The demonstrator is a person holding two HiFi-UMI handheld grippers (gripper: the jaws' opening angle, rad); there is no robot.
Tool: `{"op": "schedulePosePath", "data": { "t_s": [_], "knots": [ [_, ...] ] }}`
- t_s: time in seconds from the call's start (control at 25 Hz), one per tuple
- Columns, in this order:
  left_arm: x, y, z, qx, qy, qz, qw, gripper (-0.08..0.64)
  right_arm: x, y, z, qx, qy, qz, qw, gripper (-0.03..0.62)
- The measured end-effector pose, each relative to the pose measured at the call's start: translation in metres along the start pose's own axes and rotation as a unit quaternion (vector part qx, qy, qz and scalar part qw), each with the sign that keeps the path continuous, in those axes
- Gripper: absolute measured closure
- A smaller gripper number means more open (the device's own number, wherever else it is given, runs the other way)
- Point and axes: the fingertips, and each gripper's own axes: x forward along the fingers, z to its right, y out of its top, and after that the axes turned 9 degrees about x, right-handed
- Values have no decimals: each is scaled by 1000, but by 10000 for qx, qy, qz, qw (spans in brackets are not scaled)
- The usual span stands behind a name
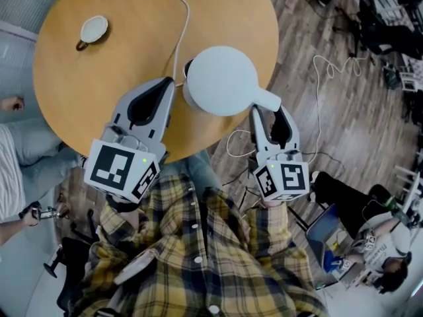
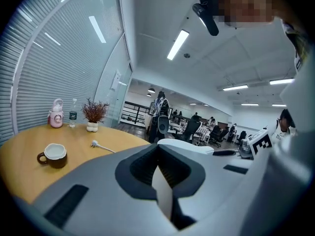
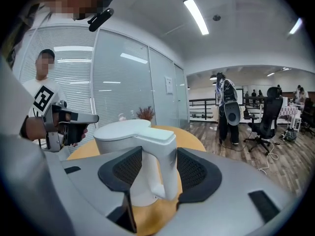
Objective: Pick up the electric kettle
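Trainee: Kettle [image 1: 221, 78] first. Where does it sit against the jaws?

Mentor: The white electric kettle stands upright on the round wooden table [image 1: 79, 104], close to the near edge. Its handle [image 3: 160, 151] is right between the jaws of the right gripper [image 1: 269, 114], with one ribbed pad on either side.

Trainee: Clamped on it?

Mentor: No. Those jaws are spread wide and a sliver of gap shows on each side of the handle, so nothing presses. I'd say they're wide so they can straddle the handle without nudging it. The squeeze is not yet made.

Trainee: Why the handle and not the body?

Mentor: The body looks far broader than that spread. The handle is slim and points out past the table edge, straight into those jaws.

Trainee: And the left gripper [image 1: 168, 84]?

Mentor: Its jaws are pressed together with nothing between them. The kettle's lid lies just ahead of their tips, off to the right. I can't tell whether the tips touch the body. My guess is that it waits there to steady the kettle.

Trainee: Anything that might snag?

Mentor: A white power cord [image 1: 184, 25] runs from behind the kettle across the table, with its plug lying loose. A mug [image 1: 92, 30] sits well beyond the left jaws, to their left, clear of the lift.
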Motion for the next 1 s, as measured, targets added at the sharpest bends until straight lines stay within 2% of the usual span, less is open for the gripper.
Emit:
{"op": "schedulePosePath", "data": {
  "t_s": [0.16, 0.32, 0.48, 1.0],
  "knots": [
    [-2, -10, -5, -71, 2, -43, 10000, 557, -3, -2, -6, -10, 51, 120, 9999, 368],
    [5, -19, -10, -121, 16, -96, 9999, 557, 5, -14, 1, -91, -34, -74, 9999, 368],
    [11, -28, -13, -139, 21, -177, 9997, 557, 16, -25, 8, 24, -70, -170, 9998, 368],
    [26, -45, -29, -202, 16, -310, 9993, 557, 44, -33, 31, 280, -411, 16, 9988, 371]
  ]
}}
